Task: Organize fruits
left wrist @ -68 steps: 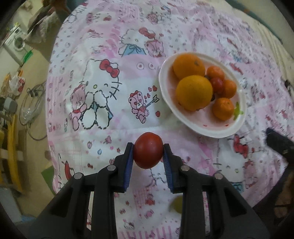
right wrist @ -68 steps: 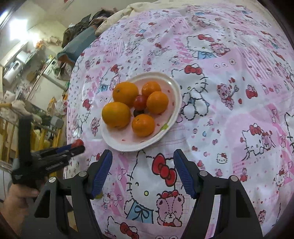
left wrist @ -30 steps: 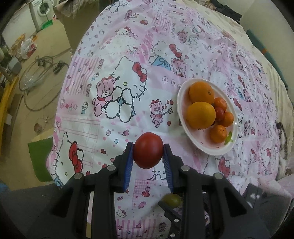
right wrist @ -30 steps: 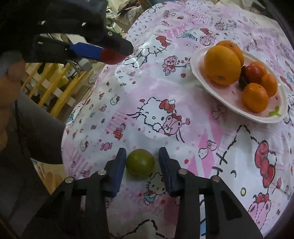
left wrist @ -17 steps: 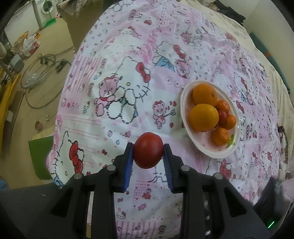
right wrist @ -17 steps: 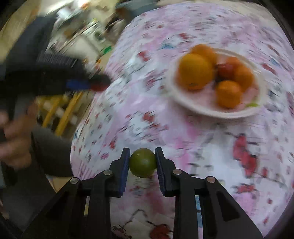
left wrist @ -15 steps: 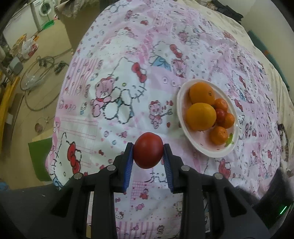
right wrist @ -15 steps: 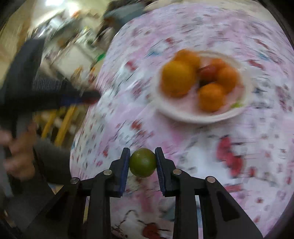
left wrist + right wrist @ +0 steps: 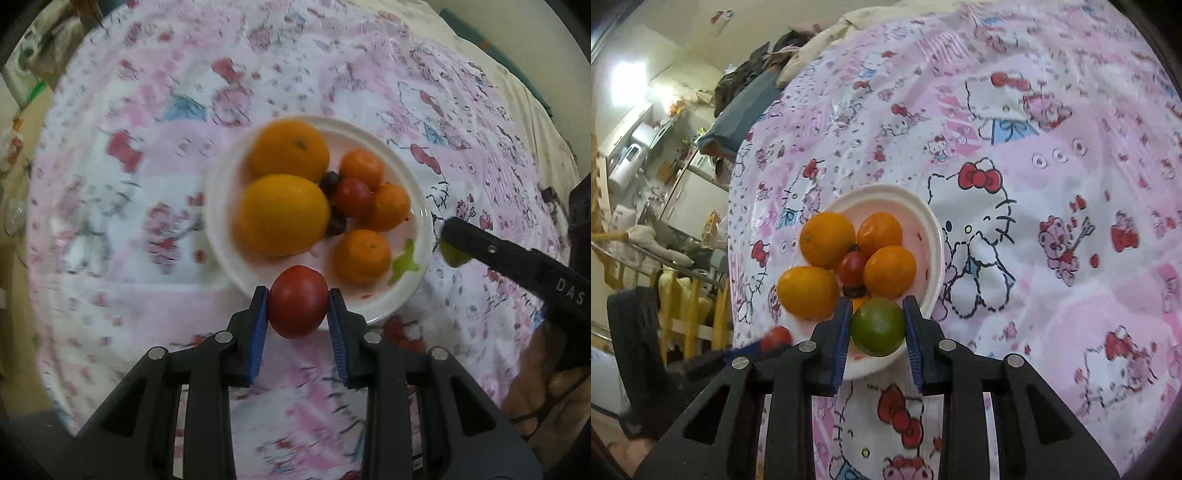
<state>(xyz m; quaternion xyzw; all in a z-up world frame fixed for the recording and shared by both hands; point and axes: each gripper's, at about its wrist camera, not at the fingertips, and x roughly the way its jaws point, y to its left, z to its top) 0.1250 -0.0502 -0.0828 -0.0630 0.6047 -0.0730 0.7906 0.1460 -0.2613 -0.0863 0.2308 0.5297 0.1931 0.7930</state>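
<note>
While the left gripper (image 9: pixel 297 301) pinches a red tomato (image 9: pixel 297 301) between its blue fingers (image 9: pixel 258 328), that fruit hangs just over the near rim of the white plate (image 9: pixel 421 206), which sits on a surface spread with a pink cartoon-cat cloth (image 9: pixel 147 155). Whether that surface is a desk or a bed cannot be told. On the plate lie two large oranges (image 9: pixel 282 214), three small mandarins (image 9: pixel 362 254) and a small red tomato (image 9: pixel 352 197) in the middle, with something dark tucked beside it that is too small to name.

From the left wrist view, the right gripper (image 9: pixel 454 245) comes in from the right side, its black body reaching toward the plate's right edge, and a bit of green fruit (image 9: pixel 452 254) shows under its tip, just outside the rim. A hand (image 9: pixel 543 373) holds it at the lower right.

From the right wrist view, the right gripper's fingers (image 9: pixel 838 332) are pressed on a green lime-like fruit (image 9: pixel 877 326), gripped on both sides, held over the near edge of the plate (image 9: pixel 932 236) and in front of one mandarin. The left gripper shows low at the left of this view, blurred, with its tomato (image 9: pixel 777 338) at the tip, beside the plate's left edge
</note>
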